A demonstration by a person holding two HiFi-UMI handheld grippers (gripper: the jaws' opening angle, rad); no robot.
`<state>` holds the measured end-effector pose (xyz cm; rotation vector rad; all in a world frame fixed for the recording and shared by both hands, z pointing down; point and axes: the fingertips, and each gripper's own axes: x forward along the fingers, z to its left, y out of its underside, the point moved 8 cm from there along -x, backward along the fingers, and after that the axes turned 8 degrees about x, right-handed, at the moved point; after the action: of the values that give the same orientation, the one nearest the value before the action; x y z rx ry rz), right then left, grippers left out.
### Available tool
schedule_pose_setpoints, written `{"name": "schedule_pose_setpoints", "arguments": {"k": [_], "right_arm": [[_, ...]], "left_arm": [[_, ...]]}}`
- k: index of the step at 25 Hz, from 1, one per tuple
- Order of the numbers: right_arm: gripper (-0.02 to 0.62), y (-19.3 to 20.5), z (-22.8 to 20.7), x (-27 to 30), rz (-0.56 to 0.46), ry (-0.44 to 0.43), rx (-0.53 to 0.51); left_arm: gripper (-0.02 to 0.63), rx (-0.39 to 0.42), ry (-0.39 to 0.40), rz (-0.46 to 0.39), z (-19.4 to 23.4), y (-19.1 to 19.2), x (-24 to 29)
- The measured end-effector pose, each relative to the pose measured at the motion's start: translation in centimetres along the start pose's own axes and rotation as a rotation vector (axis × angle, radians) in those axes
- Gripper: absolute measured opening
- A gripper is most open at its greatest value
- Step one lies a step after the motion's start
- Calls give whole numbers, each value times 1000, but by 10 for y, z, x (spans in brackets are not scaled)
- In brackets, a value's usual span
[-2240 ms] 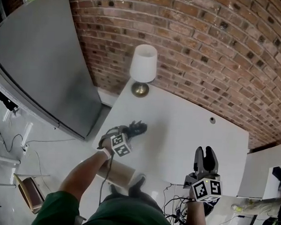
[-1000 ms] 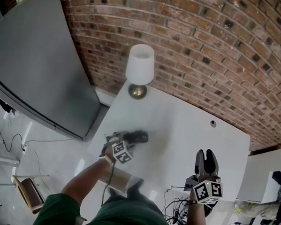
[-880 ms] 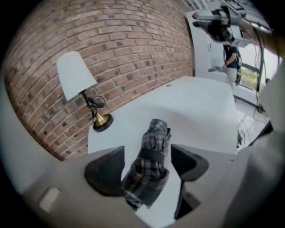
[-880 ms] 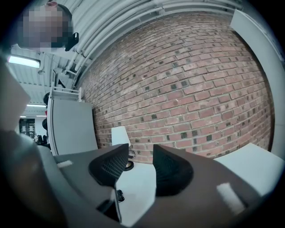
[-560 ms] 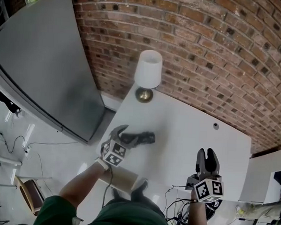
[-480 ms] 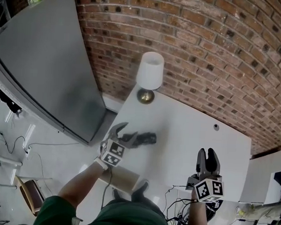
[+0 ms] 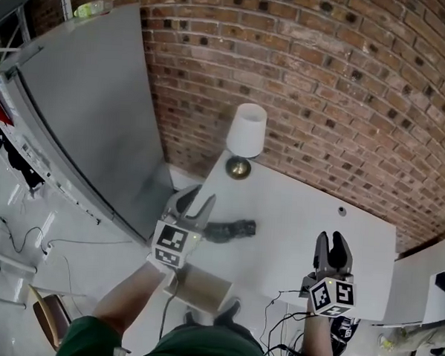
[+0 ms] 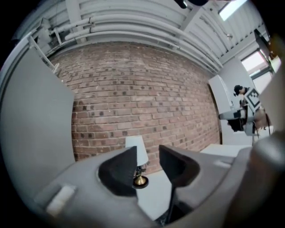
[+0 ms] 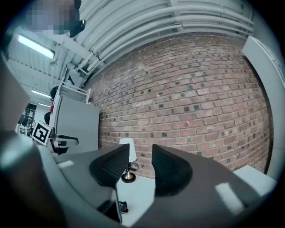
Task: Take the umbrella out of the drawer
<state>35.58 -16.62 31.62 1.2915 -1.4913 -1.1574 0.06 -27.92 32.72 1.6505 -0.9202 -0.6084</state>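
Head view: my left tool (image 7: 195,197) has lifted off the umbrella (image 7: 231,230) and now hangs above the tabletop's (image 7: 310,215) left edge; a second ago it sat low against the umbrella. Its jaws have just been narrowing, yet they stand apart with nothing between them, and only the far lamp (image 7: 246,132) shows through the gap. The umbrella lies released on the tabletop near that left edge, nearer me than the lamp. My right tool (image 7: 329,237), at the near edge, has eased its jaws in slightly; they are spread and empty. I judge the task done
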Motion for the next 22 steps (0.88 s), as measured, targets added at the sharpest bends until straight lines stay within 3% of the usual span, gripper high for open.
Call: {"name": "schedule_pose_setpoints", "arguments": {"k": [8, 11, 16, 22], "right_arm": [[152, -19, 39, -10, -60, 14, -59], [70, -25, 54, -21, -82, 17, -92], [33, -33, 71, -35, -121, 34, -120], [6, -38, 85, -48, -147, 64, -149]], "left_arm": [[87, -61, -64, -118, 22, -37, -36], [63, -81, -88, -150, 27, -45, -55], [-2, -95, -95, -194, 37, -52, -79], [-2, -80, -73, -205, 41, -57, -95]]}}
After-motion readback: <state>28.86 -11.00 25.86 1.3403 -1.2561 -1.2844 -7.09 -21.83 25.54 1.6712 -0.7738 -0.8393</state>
